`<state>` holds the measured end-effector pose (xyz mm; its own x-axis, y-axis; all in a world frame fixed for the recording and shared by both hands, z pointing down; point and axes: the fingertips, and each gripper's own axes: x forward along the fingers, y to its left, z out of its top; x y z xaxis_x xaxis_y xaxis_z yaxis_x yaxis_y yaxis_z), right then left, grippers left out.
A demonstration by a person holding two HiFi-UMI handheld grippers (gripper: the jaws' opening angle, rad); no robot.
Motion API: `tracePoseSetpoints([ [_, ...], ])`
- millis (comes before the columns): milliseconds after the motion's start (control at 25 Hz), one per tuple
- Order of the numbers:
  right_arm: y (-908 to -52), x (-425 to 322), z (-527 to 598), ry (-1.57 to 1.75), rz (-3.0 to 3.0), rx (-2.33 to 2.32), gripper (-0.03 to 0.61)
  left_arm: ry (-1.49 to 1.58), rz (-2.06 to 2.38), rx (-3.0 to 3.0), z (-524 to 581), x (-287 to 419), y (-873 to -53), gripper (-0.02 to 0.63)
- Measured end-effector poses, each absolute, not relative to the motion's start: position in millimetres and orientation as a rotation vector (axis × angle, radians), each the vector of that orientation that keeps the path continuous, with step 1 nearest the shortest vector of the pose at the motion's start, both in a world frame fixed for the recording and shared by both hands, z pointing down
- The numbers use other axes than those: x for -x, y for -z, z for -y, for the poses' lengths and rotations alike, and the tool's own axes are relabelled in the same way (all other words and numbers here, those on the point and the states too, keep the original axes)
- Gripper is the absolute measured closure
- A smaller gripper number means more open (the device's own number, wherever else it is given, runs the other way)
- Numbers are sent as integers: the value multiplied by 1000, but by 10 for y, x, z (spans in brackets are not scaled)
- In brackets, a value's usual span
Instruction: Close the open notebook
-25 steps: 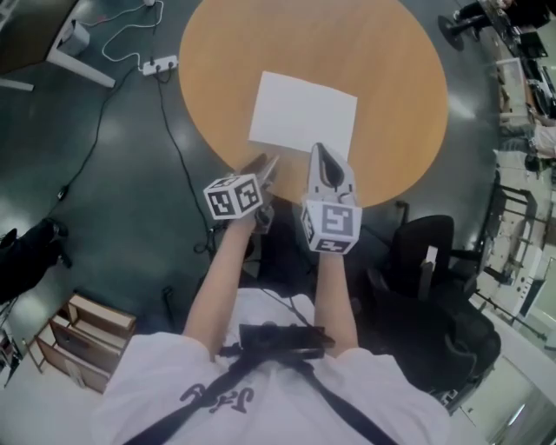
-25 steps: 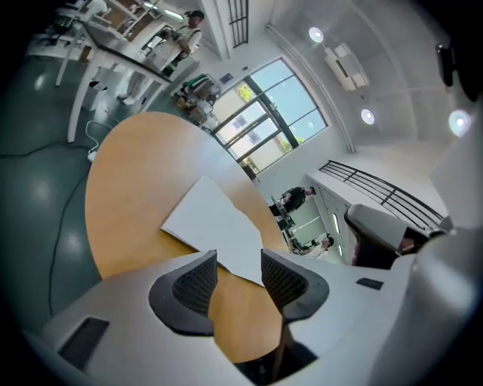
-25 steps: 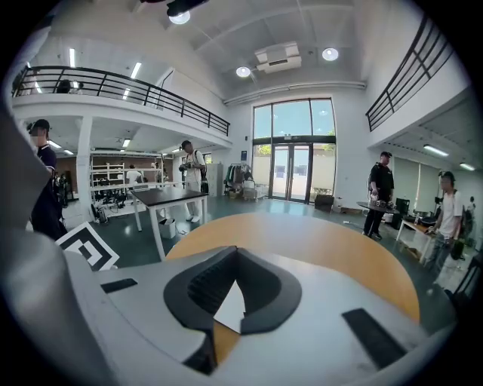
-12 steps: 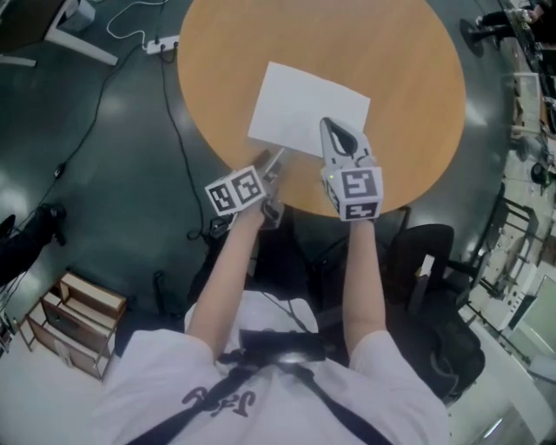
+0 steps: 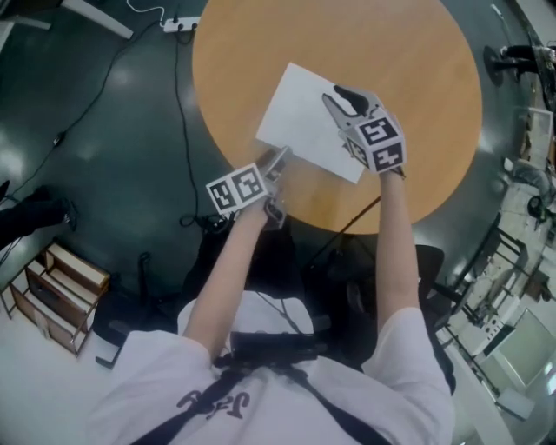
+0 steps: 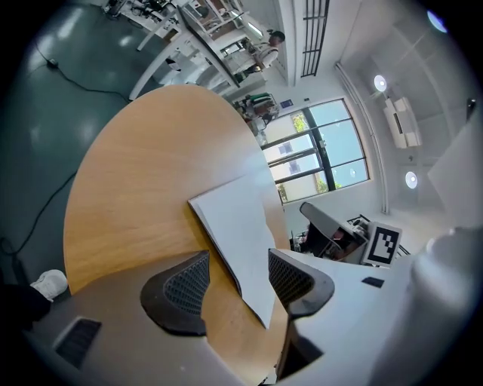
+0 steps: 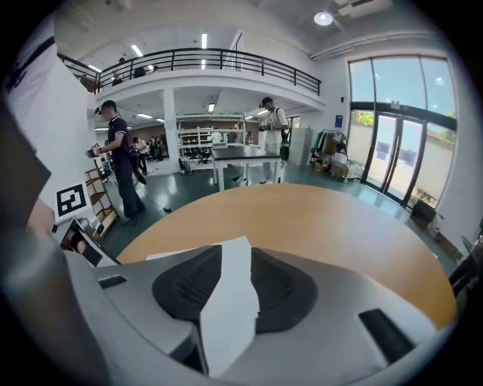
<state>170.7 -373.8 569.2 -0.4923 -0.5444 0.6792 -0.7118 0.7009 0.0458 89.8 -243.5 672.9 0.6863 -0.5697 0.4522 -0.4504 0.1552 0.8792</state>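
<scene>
White notebook page (image 5: 300, 122) stands between right gripper's (image 5: 346, 100) just-opening jaws.

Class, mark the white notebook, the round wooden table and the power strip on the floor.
white notebook (image 5: 300, 117), head view, middle of the page
round wooden table (image 5: 421, 74), head view, bare top
power strip (image 5: 181, 23), head view, its white body

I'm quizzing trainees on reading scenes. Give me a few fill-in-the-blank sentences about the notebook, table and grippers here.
The notebook lies on a ___ wooden table.
Its page is plain ___.
Around its corner, the left gripper's jaws are ___, not shut.
Missing words: round; white; open.
</scene>
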Motion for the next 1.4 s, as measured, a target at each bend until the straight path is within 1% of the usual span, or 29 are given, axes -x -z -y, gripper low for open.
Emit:
tracePoseSetpoints([
  [120,-5929,-1671,3846,-313,2193,-814,348,124,905,-1453,2444,-915,-6730,373],
  [200,-6062,-1650,3901,-321,2180,-735,335,130,909,-1441,2436,-930,-6730,373],
  [280,-6146,-1652,3973,-342,2177,-681,298,130,910,-1438,2428,-948,-6717,373],
  [480,-6350,-1685,4171,-365,2133,-599,298,140,927,-1427,2474,-953,-6684,373],
  [520,-6398,-1690,4197,-370,2123,-589,304,148,932,-1422,2482,-954,-6683,373],
  [600,-6484,-1694,4242,-385,2105,-583,341,161,940,-1410,2488,-948,-6686,373],
  [720,-6596,-1675,4249,-405,2079,-566,370,187,952,-1381,2485,-915,-6700,373],
  [960,-6660,-1681,4270,-419,2060,-570,408,226,961,-1365,2550,-910,-6683,373],
  [1160,-6675,-1676,4284,-437,2066,-594,420,238,973,-1352,2559,-894,-6709,378],
  [1200,-6677,-1677,4289,-436,2064,-598,424,232,979,-1352,2551,-883,-6721,387],
  [1320,-6667,-1681,4311,-433,2064,-619,447,196,1009,-1346,2520,-835,-6785,465],
  [1400,-6668,-1683,4325,-446,2072,-633,463,175,1026,-1350,2502,-812,-6819,504],
])
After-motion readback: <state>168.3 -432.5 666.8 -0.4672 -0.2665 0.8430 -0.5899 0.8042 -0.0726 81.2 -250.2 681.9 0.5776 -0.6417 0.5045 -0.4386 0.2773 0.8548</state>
